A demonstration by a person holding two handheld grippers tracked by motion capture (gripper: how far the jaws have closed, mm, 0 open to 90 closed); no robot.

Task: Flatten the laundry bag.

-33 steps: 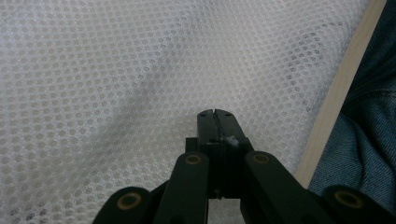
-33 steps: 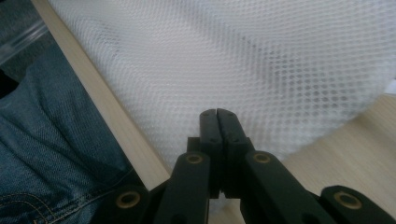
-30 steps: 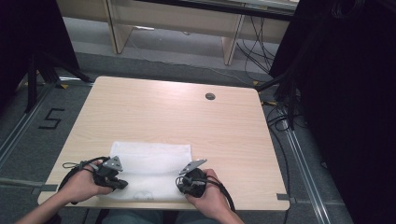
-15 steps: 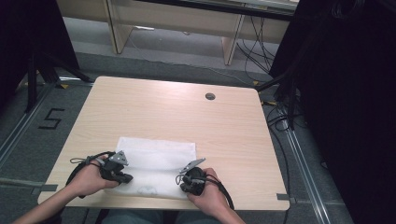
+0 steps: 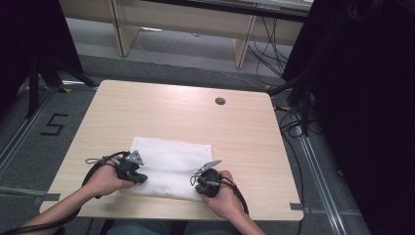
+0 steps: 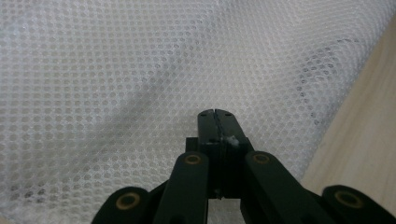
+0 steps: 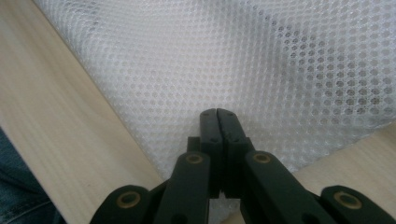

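- Pale wooden table [image 5: 195, 112] on grey flooring, with a white mesh sheet [image 5: 171, 159] lying flat at its near edge, within reach of both hands.
- Left gripper [image 5: 138, 177] has the sheet's near-left corner, right gripper [image 5: 194, 180] the near-right, likely to lift or fold it.
- Both sets of fingers [image 6: 215, 122] are pressed together, seemingly pinching mesh.

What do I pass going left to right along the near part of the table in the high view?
Person's left hand → left gripper, shut on the left side of the white mesh cloth → right gripper, shut at the cloth's near right corner → right hand → bare wooden table.
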